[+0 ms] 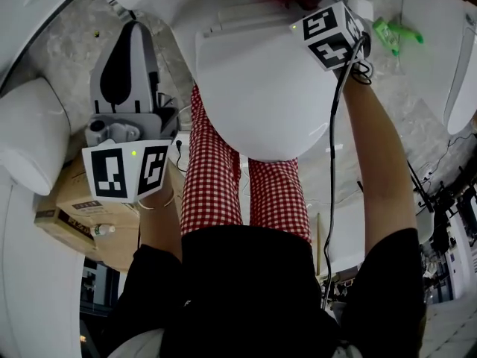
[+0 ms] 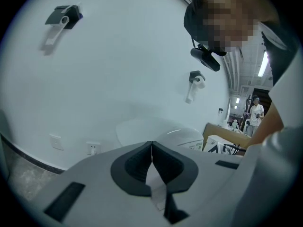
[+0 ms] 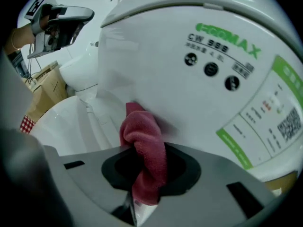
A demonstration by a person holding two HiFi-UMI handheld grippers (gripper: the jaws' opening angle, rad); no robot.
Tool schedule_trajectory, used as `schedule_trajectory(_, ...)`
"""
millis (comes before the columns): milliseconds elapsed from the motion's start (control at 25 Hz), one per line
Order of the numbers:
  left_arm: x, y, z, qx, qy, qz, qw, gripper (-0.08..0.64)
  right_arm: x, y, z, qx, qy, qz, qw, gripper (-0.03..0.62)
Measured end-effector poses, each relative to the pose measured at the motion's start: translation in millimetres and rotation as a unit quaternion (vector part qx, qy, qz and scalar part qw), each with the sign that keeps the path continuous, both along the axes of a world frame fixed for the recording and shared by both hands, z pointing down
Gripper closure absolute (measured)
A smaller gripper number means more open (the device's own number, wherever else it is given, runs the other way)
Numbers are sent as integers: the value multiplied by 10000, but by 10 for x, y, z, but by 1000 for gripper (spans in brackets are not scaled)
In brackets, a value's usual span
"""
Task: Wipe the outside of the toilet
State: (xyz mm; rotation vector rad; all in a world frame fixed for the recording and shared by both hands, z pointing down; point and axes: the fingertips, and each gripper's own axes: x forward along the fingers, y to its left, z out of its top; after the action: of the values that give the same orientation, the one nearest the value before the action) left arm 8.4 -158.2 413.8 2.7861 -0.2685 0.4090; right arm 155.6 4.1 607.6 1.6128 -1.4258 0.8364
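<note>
Fingers (image 3: 182, 174) of the right gripper (image 3: 144, 176) are clamped on a red cloth (image 3: 142, 136), whose bunched end touches the white side of the toilet (image 3: 189, 93), just under the closed lid and left of the green-printed label (image 3: 265, 112). Off to the toilet's left and apart from it, the left gripper (image 2: 151, 160) hangs with its fingers (image 2: 132, 167) closed flat against each other, facing a white wall (image 2: 118, 70). Farther out, cardboard boxes (image 1: 71, 200) sit on the marbled floor (image 1: 67, 43), and a green spray bottle (image 1: 395, 34) lies at the toilet's right.
</note>
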Motion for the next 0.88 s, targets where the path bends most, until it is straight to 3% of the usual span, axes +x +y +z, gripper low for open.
schedule_trajectory(400,80,178,-4,5,22,52,10000,549,256,497,29,-131,-70,689,9975,494)
schedule_trajectory(600,135,283,-10,35,24,74,10000,549,398,645,73,282,-50,1017,9944,494)
schedule_trajectory(880,246,514,-43,49,75,200,9998,549,564,1108,18,176,103,1388,9901,494)
